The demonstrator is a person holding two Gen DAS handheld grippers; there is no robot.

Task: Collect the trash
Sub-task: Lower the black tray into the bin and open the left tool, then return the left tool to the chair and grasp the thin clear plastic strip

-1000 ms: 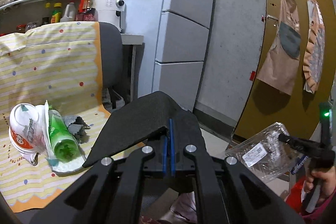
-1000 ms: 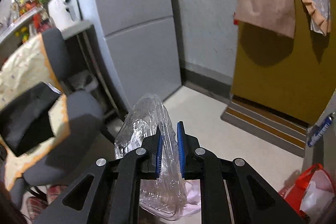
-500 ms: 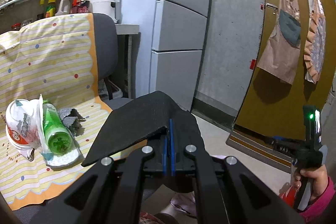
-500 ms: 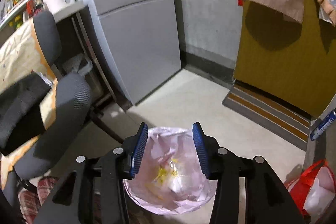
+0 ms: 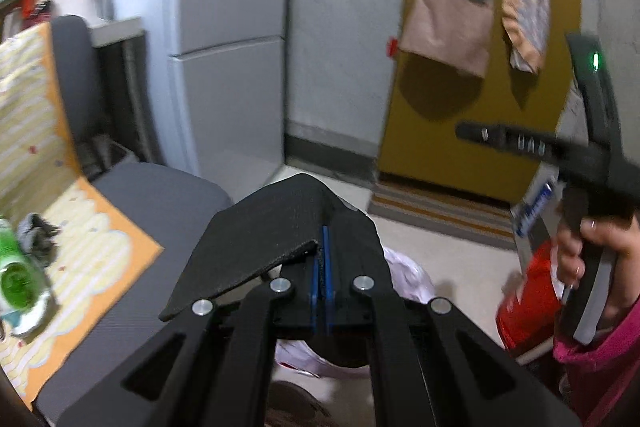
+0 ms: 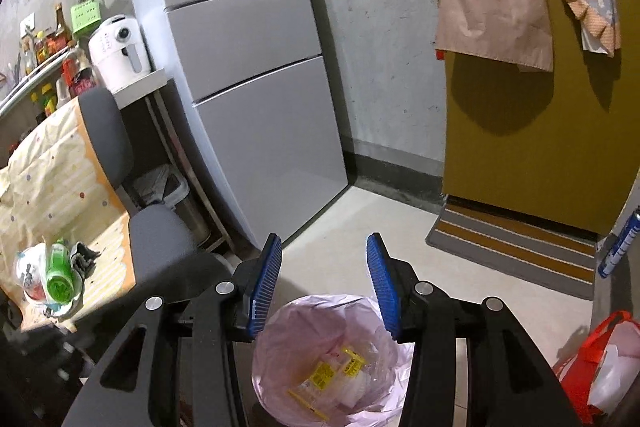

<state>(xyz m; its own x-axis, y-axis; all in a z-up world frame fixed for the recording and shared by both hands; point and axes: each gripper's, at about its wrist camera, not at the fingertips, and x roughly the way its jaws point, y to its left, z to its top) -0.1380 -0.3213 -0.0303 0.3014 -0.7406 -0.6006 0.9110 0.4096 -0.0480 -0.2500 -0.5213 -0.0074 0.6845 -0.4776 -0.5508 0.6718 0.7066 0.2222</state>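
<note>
- Right now the left gripper has its jaws pressed together on a black foam sheet, which fans out to the left of the blue pads and sits raised above the chair seat and the bin.
- The right gripper stands with its blue pads spread wide and nothing between them, directly above the bin.
- Just below those open jaws sits the trash bin with a pink liner; clear plastic packaging with yellow labels lies at its bottom, so at least one piece of trash is collected.
- In the left view the same pink bag peeks out behind the clamped jaws, so I judge the sheet is near the drop spot and likely goes in next.
- Further out, on the grey office chair draped with a yellow striped cloth, more trash waits: a green plastic bottle lying on its side, a white instant-noodle cup touching it, and a crumpled grey scrap just beside them.
- So roughly: one item binned, one in hand, at least three left on the chair.
- A red bag rests on the floor to the right; whether it counts as trash I cannot tell.
- Beyond stand a grey refrigerator and a mustard door.
</note>
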